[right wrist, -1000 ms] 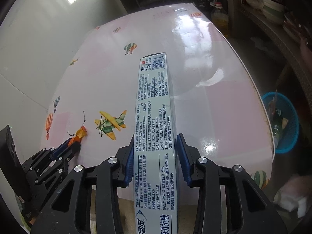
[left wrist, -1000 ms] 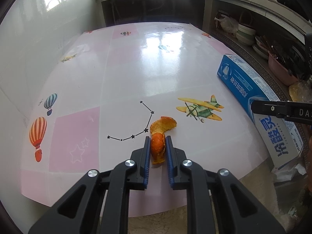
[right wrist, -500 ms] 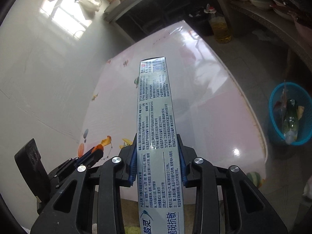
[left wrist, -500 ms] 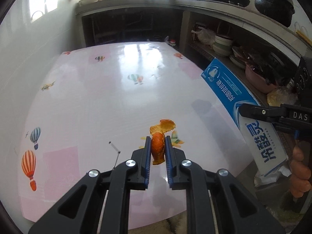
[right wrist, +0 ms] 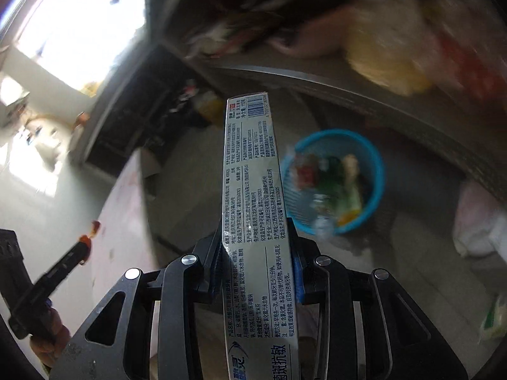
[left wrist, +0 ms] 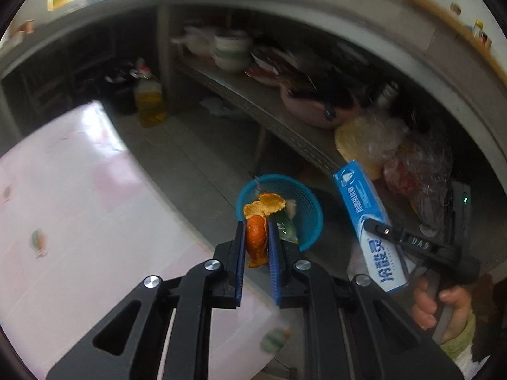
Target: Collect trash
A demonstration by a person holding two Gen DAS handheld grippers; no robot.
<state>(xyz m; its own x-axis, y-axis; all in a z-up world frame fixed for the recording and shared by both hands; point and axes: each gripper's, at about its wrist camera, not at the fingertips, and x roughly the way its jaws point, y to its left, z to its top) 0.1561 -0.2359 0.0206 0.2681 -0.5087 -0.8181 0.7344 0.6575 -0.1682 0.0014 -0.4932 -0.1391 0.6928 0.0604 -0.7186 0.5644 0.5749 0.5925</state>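
Note:
My left gripper [left wrist: 256,226] is shut on a curled orange peel [left wrist: 264,204], held in the air past the table's edge and in line with a blue mesh trash basket [left wrist: 309,202] on the floor. My right gripper [right wrist: 255,231] is shut on a long blue-and-white toothpaste box [right wrist: 253,174], whose far end points just left of the same basket [right wrist: 377,164]. In the left wrist view the box [left wrist: 364,209] hangs to the right of the basket. The basket holds several scraps. The right wrist view shows the left gripper [right wrist: 84,243] with the peel [right wrist: 94,227] at far left.
The pink patterned table [left wrist: 79,205] lies at the left. A low shelf [left wrist: 285,120] with bowls, a pink pot and plastic bags runs behind the basket. A yellow oil bottle [left wrist: 149,101] stands on the floor. A person's hand [left wrist: 443,304] grips the right handle.
Both grippers lifted their loads off the table and swung right, away from it, so the floor, shelf and blue basket now fill the views. The grips stayed the same.

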